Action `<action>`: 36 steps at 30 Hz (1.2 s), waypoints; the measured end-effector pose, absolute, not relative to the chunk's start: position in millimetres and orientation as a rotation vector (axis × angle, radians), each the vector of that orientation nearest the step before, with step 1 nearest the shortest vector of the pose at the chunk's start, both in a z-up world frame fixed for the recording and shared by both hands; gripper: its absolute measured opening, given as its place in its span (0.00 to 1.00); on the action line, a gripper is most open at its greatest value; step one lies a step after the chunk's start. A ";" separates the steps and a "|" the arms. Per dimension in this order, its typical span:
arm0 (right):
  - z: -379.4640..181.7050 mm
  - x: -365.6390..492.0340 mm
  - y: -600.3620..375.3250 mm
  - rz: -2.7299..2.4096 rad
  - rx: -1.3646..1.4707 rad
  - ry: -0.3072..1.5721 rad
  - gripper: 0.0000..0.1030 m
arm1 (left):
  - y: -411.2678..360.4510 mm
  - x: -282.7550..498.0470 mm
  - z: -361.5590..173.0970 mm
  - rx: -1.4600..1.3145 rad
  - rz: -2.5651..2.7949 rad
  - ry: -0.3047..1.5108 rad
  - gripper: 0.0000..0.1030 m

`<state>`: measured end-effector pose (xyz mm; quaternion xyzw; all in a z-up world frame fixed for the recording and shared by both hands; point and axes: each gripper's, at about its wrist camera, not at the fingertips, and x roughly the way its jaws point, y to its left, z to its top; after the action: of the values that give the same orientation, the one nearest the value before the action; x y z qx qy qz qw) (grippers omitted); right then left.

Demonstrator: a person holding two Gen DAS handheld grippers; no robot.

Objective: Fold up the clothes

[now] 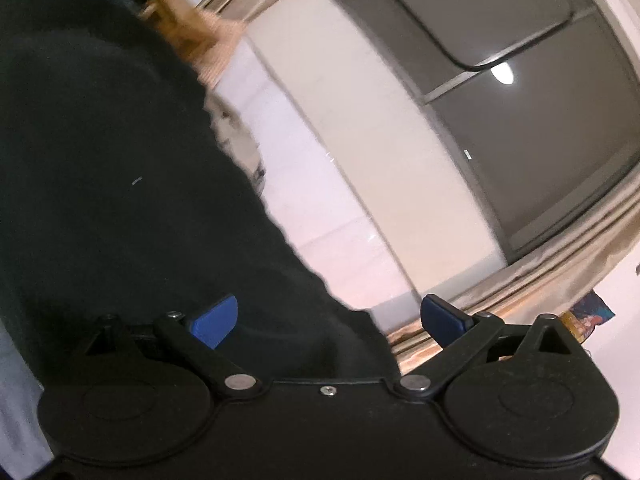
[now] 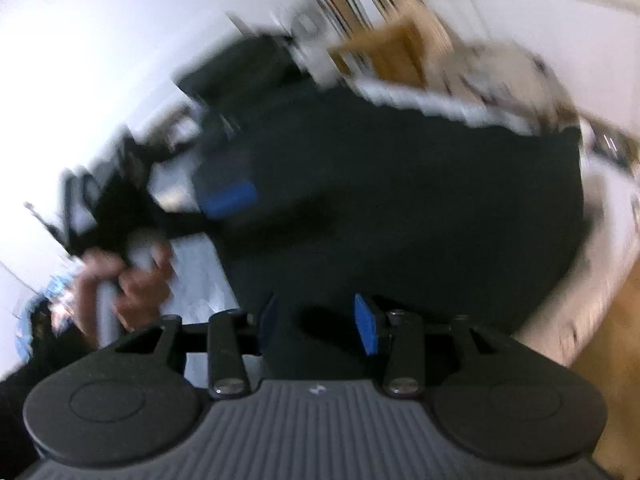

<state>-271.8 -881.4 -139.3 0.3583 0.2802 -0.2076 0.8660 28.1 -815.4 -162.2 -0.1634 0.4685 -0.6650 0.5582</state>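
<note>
Grippers hover spread over a black garment (image 2: 400, 200): left gripper (image 1: 326, 322) at its right edge, right gripper (image 2: 316, 320) at its near side; pinching matching corners would likely keep folds square.

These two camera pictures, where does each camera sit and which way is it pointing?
Left wrist view: sits on the left gripper, tilted up toward a window and curtains; its blue pads stand apart, with the black garment filling the left side.
Right wrist view: sits on the right gripper, facing the same garment spread out; a hand shows, holding the other gripper. Blurred.
Shared: the black garment.
</note>
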 end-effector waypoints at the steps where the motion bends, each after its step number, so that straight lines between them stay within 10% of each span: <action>1: -142.1 -272.9 -880.3 -0.436 0.750 0.599 0.40 | -813.9 34.7 -164.6 -0.382 -1.562 1.089 0.93; 15: -176.5 -286.2 -865.8 -0.456 0.751 0.748 0.40 | -802.5 170.8 -175.1 -0.423 -1.144 0.971 0.89; 36: -180.0 -287.3 -855.4 -0.443 0.718 0.784 0.41 | -885.7 168.4 -165.6 -0.284 -1.286 1.002 0.93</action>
<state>-287.3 -855.4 -180.0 0.3393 0.3707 -0.2093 0.8388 168.4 -885.7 -165.6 -0.1262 0.4458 -0.5723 0.6766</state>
